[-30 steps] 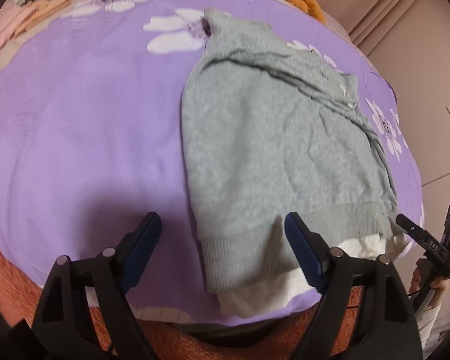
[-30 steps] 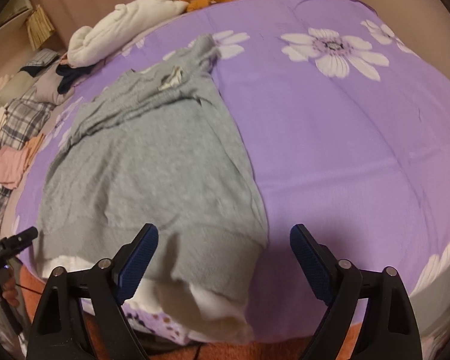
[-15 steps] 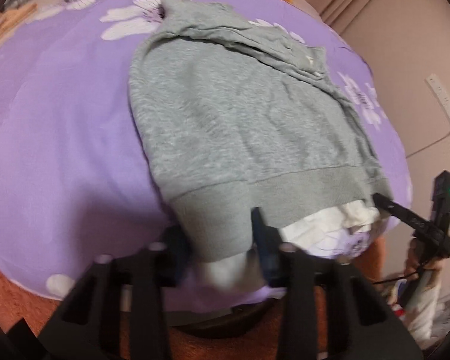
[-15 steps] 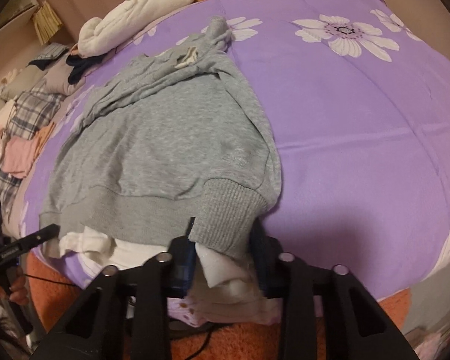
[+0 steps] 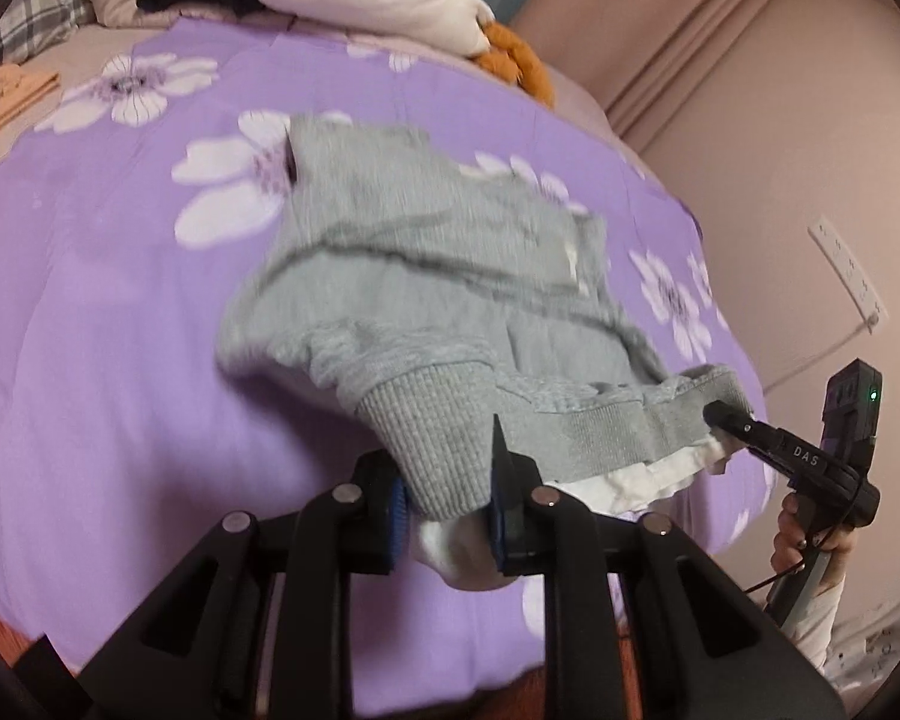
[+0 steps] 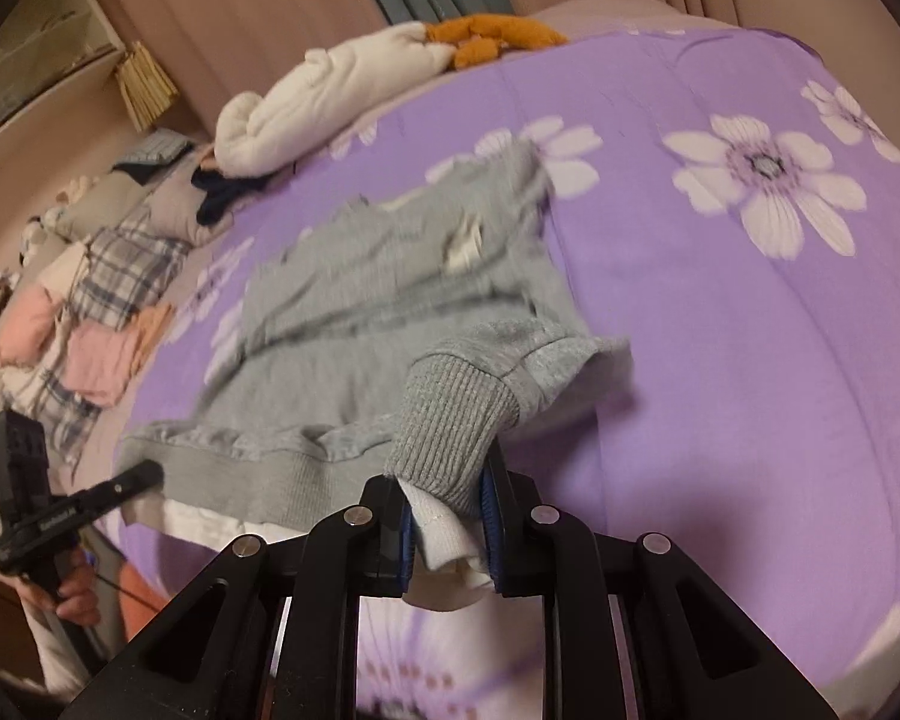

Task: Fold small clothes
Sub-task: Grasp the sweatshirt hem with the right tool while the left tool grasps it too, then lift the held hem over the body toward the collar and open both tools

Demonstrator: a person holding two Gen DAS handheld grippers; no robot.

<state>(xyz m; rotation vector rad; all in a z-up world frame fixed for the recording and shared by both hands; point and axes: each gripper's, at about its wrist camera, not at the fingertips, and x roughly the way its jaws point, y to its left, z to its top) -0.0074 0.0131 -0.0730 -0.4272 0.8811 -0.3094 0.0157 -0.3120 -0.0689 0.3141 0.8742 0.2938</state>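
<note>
Both grippers, left gripper (image 5: 447, 501) and right gripper (image 6: 447, 531), have just clamped onto the near hem corners of the grey sweater (image 5: 426, 276), whose body stretches away across the purple bedspread (image 5: 120, 330), so the fold goes far.

1. Your left gripper (image 5: 447, 507) is pointing downward, its jaws having just been closing; they are now clamping a ribbed corner of the grey sweater (image 5: 426, 276).
2. Your right gripper (image 6: 447, 534) is doing likewise at the other corner.
3. Your hand (image 5: 810, 531) is gripping the right handle.
</note>
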